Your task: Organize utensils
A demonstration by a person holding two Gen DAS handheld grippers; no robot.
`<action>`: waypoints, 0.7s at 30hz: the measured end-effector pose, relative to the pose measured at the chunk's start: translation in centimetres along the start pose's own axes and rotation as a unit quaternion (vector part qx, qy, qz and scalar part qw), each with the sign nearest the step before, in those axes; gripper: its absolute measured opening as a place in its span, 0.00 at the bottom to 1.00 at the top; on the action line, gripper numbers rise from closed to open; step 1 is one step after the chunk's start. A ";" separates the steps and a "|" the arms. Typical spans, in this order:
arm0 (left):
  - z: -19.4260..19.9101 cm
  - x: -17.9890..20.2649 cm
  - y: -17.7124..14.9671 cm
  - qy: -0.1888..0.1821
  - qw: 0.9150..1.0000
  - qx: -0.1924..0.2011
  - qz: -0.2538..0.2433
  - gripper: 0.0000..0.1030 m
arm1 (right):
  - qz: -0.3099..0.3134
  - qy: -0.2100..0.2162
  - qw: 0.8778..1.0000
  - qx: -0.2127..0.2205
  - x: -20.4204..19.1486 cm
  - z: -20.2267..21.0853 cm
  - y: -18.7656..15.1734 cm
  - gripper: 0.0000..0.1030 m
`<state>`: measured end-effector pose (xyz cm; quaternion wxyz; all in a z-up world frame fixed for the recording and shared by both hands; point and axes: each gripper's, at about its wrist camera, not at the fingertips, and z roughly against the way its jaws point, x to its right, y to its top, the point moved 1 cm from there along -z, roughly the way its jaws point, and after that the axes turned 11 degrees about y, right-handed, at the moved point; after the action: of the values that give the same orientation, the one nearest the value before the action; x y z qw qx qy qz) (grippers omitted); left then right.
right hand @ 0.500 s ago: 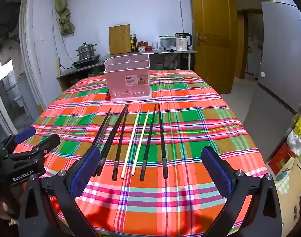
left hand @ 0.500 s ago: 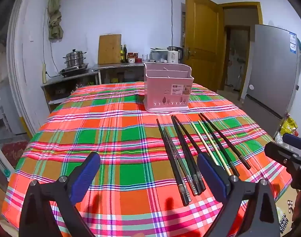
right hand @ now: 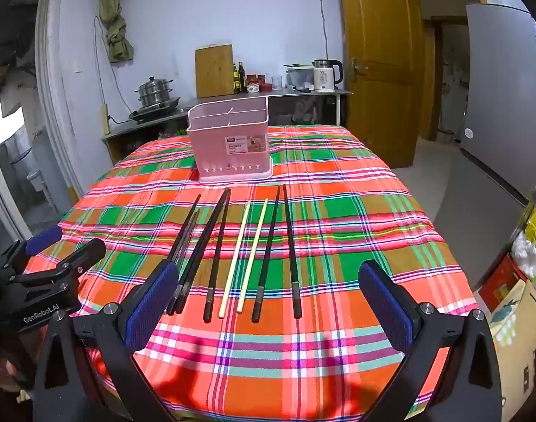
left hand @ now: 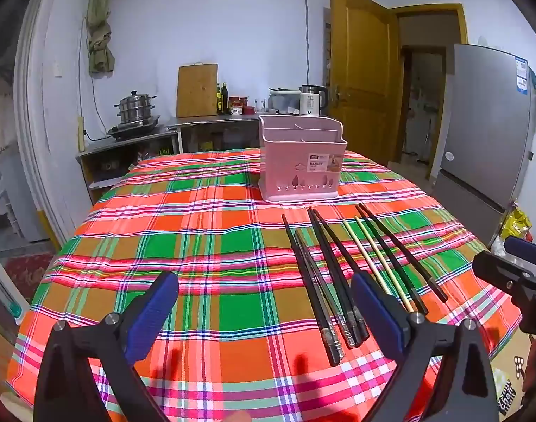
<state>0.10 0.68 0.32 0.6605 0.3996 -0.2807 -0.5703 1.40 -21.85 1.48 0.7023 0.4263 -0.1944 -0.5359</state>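
A pink utensil basket [left hand: 301,161] [right hand: 231,144] stands upright at the far middle of the plaid-covered table [left hand: 197,246] [right hand: 355,218]. Several chopsticks lie in a row in front of it: dark pairs [left hand: 320,281] [right hand: 215,246] and one pale wooden pair [left hand: 377,263] [right hand: 246,253]. My left gripper [left hand: 264,316] is open and empty above the near table edge, left of the chopsticks' near ends. My right gripper [right hand: 268,309] is open and empty, hovering over the chopsticks' near ends. Each gripper shows at the edge of the other's view.
A counter along the back wall holds a steamer pot [left hand: 136,107], a cutting board [left hand: 196,89], bottles and a kettle [left hand: 311,100]. A wooden door [left hand: 363,70] and a grey fridge [left hand: 486,130] stand to the right. Boxes and bags sit by the table's right edge.
Both grippers have barely shifted; nothing on the table has moved.
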 end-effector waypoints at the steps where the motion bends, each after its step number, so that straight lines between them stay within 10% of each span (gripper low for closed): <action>1: 0.1 0.0 0.0 0.000 1.000 0.001 0.000 0.96 | -0.001 0.000 1.000 0.000 0.1 0.0 0.0 0.99; 21: 0.1 0.2 -0.3 0.001 1.000 0.001 -0.001 0.96 | 0.001 0.003 1.000 -0.004 -0.2 -0.3 0.2 0.99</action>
<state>-0.09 0.41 0.06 0.6598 0.4012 -0.2808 -0.5700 1.68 -21.55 1.47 0.7054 0.4249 -0.1904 -0.5344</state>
